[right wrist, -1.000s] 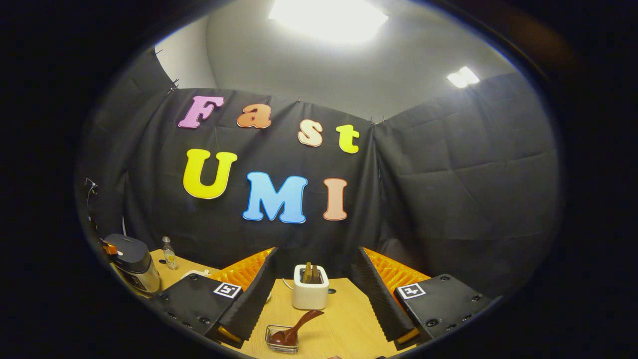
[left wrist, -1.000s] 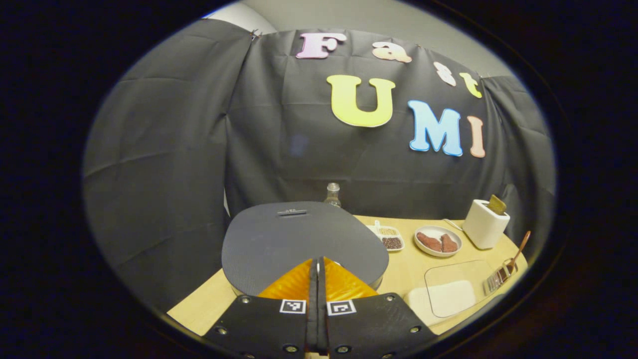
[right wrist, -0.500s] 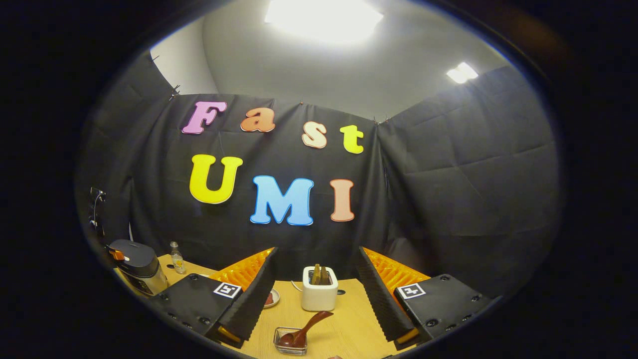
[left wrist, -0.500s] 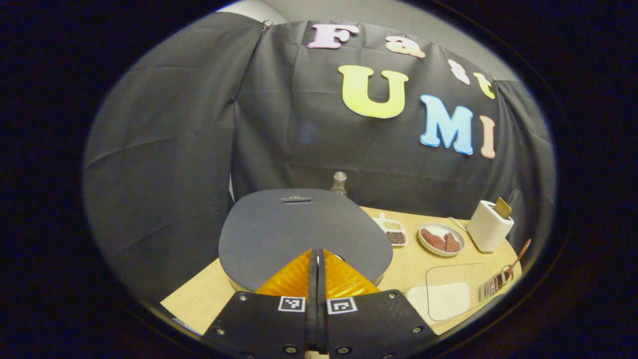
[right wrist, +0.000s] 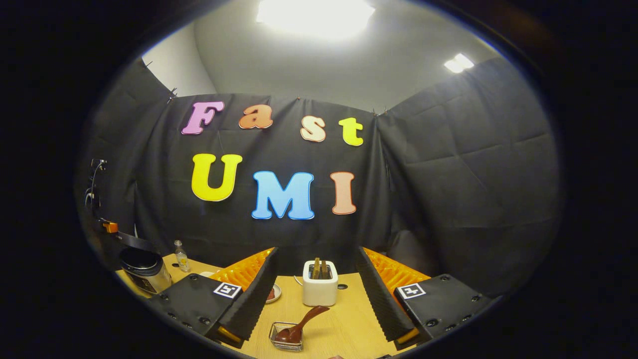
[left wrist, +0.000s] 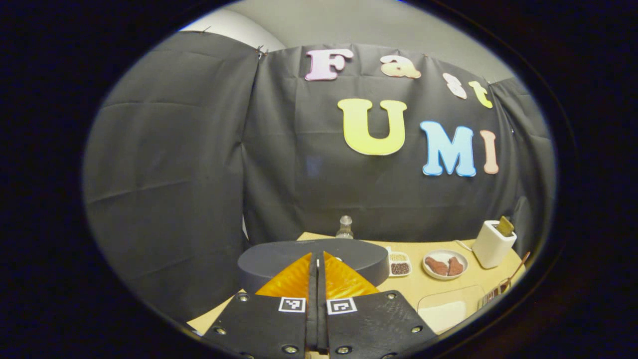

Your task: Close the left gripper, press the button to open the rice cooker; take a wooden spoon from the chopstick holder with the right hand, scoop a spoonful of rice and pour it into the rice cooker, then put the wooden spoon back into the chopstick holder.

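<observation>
Left gripper (left wrist: pixel 317 262): its two orange-faced fingers are pressed flat together with nothing between them, tips at the near edge of the rice cooker lid.
Right gripper (right wrist: pixel 315 291): fingers spread wide apart and holding nothing, raised above the table.
Rice cooker (right wrist: pixel 142 269): far left on the table in the right gripper view; its dark lid (left wrist: pixel 279 257) is raised off the pot at an angle.
Wooden spoon (right wrist: pixel 299 326): bowl down in the chopstick holder, handle leaning up to the right, between the right gripper's fingers and nearer than the toaster.
Chopstick holder (right wrist: pixel 286 336): small wire basket on the table's near side.
Toaster (right wrist: pixel 320 289): white, upright beyond the spoon, two slices standing in its slots.
Glass bottle (left wrist: pixel 344 227): at the far edge of the table behind the cooker.
Divided tray (left wrist: pixel 398 263): light grains in the far part, dark ones in the near part, right of the lid.
Plate (left wrist: pixel 444 264): white, with two reddish-brown pieces, between the tray and the toaster.
Writing: no brand readable on the cooker or the toaster; each gripper finger carries a square black-and-white marker.
Table (right wrist: pixel 344 319): light wood.
</observation>
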